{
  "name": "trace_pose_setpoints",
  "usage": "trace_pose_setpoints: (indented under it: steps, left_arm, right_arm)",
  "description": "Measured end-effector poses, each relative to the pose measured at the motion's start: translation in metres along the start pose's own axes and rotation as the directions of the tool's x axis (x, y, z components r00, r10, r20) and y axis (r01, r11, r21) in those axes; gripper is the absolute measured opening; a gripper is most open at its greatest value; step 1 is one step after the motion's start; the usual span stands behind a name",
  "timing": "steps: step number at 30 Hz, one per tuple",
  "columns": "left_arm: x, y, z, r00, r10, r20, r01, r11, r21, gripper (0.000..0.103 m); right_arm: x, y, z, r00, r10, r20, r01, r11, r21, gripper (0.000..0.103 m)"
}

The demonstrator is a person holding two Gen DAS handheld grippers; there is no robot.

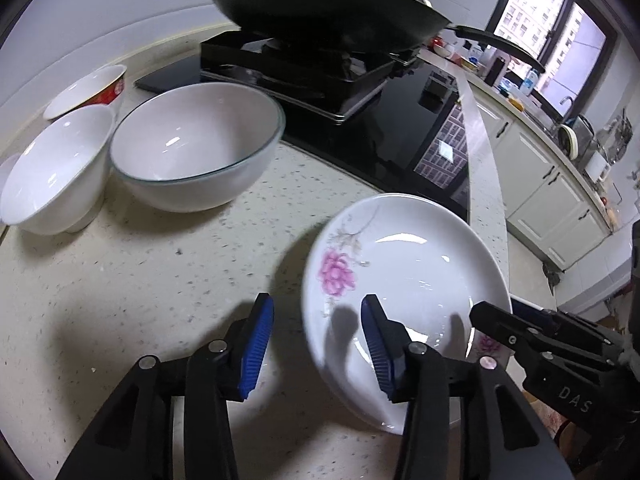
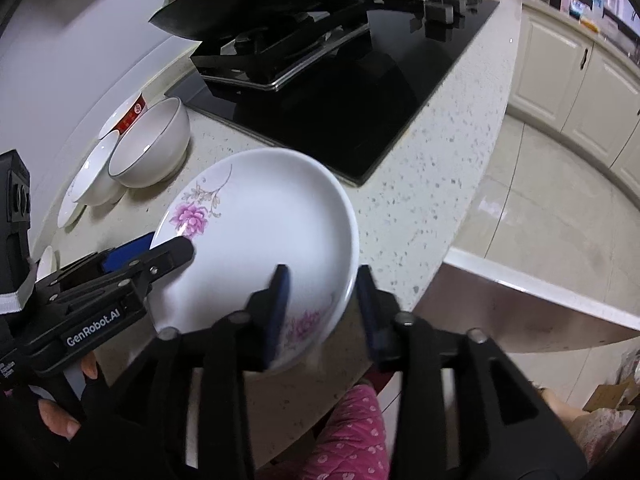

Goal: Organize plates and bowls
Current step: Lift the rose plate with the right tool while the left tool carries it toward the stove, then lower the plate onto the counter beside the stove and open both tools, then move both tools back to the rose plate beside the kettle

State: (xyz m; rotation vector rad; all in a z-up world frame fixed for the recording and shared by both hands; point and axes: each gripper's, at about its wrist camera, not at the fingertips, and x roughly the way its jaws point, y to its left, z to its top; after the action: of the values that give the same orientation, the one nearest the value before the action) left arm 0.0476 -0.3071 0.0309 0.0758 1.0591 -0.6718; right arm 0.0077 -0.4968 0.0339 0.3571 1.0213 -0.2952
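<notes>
The plate [image 1: 404, 264] is stiff, glazed, slippery and breakable; take it by the rim; left gripper [image 1: 316, 344] and right gripper [image 2: 322, 312] both straddle its rim, jaws apart, on the tabletop [image 1: 140, 280].

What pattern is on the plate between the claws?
White plate with pink peony-like flowers and pale brown stems, clearest in the right wrist view.

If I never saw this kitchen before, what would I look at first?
Probably the white plate with pink flowers near the counter's front edge, with the left gripper and right gripper open around its rim. Next, the big black wok on the stove behind, and the white bowls at the left.
</notes>
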Motion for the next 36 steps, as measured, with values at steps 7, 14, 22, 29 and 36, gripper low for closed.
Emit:
trace_pose_setpoints:
  steps: [7, 14, 22, 29, 36]
  left_arm:
    - [-0.024, 0.019, -0.010, 0.999, 0.022, 0.040, -0.021, 0.999, -0.026, 0.055]
    - [-0.090, 0.042, -0.043, 0.978, 0.040, 0.204, -0.040, 0.999, -0.007, 0.062]
    - [-0.173, 0.104, -0.096, 0.910, 0.270, 0.313, -0.237, 0.961, -0.138, 0.086]
    - [-0.220, 0.183, -0.140, 0.822, 0.494, 0.284, -0.327, 0.817, -0.475, 0.086]
    - [-0.207, 0.228, -0.169, 0.806, 0.587, 0.072, -0.436, 0.673, -0.598, 0.086]
  right_arm:
    - [-0.018, -0.002, 0.007, 0.996, -0.054, 0.077, 0.052, 0.998, 0.029, 0.056]
    - [-0.082, 0.035, 0.011, 0.943, 0.039, 0.329, -0.005, 0.995, -0.104, 0.103]
    - [-0.095, 0.133, 0.011, 0.932, 0.189, 0.309, -0.079, 0.939, -0.335, 0.103]
    - [-0.069, 0.215, -0.006, 0.944, 0.259, 0.206, -0.163, 0.905, -0.393, 0.103]
    - [-0.003, 0.271, -0.017, 0.930, 0.361, -0.071, -0.358, 0.846, -0.394, 0.103]
